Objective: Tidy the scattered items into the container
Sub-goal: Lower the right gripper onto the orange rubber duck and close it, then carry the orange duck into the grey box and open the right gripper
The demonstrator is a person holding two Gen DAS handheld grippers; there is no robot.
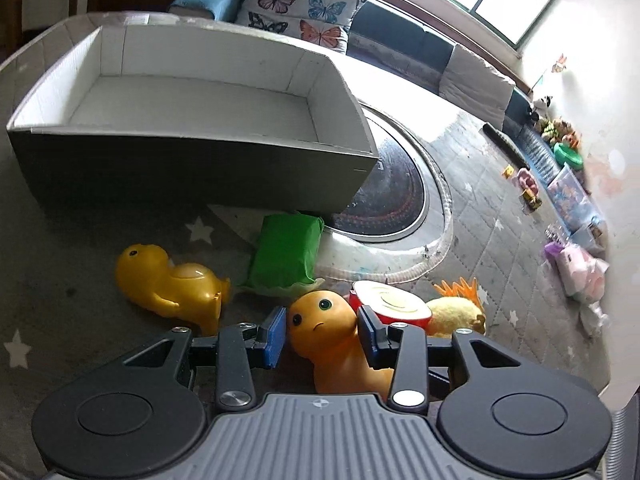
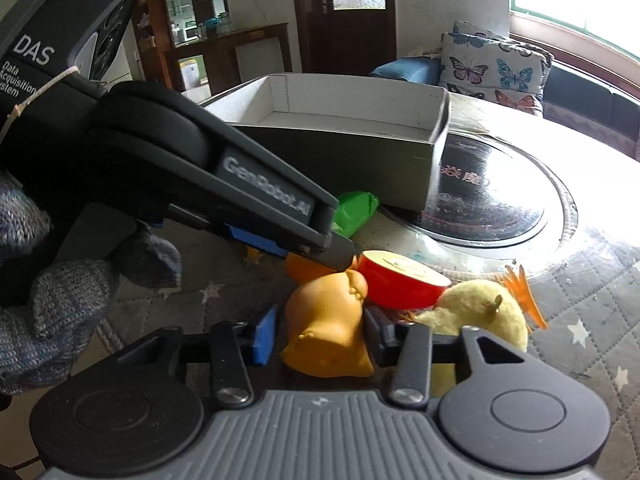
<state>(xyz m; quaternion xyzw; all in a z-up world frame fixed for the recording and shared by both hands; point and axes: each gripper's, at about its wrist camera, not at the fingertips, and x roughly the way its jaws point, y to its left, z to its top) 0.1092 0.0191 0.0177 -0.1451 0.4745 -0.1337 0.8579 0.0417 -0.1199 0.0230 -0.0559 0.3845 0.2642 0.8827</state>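
An orange rubber toy animal (image 1: 320, 320) lies on the grey star-patterned mat. My left gripper (image 1: 322, 330) is shut on its head, a blue pad against each side. In the right wrist view my right gripper (image 2: 320, 334) is shut on the same toy's body (image 2: 324, 320), while the left gripper's housing (image 2: 160, 140) reaches in from the upper left. Just beyond lie a red apple half (image 1: 390, 306) and a yellow plush (image 1: 456, 314). A yellow duck toy (image 1: 168, 280) and a green packet (image 1: 286, 256) lie before the open, empty cardboard box (image 1: 200, 148).
A round dark glass panel (image 1: 396, 196) is set in the surface right of the box. A butterfly cushion (image 1: 304, 4) and sofa stand behind. More toys and bins (image 1: 568, 200) line the right wall. A gloved hand (image 2: 48, 312) holds the left gripper.
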